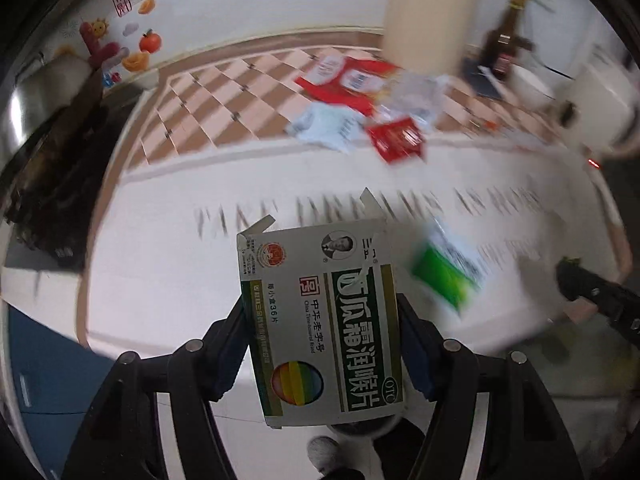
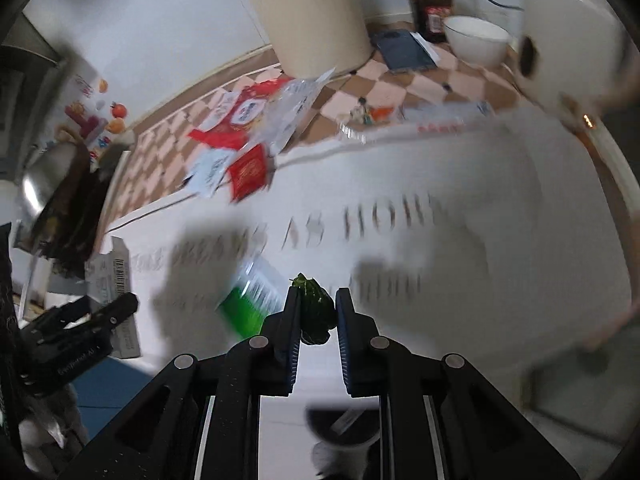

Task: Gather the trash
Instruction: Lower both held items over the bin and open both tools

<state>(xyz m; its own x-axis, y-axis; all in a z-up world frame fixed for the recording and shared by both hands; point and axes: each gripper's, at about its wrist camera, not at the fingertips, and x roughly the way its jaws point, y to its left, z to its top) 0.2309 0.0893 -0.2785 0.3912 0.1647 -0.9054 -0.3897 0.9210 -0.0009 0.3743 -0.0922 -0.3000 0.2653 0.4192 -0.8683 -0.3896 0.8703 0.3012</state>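
In the left wrist view my left gripper is shut on a white and green medicine box with torn end flaps, held above the white tablecloth. My right gripper is shut on a small dark green crumpled scrap. A green and white packet lies on the cloth just left of the right fingers, blurred in both views. Further back, red packets and clear and white wrappers lie in a heap. The box shows in the right wrist view too.
A cream cylinder container, a brown bottle, a white bowl and a dark booklet stand on the checkered cloth at the back. A dark bundle sits at the left. A dark round container shows below the right fingers.
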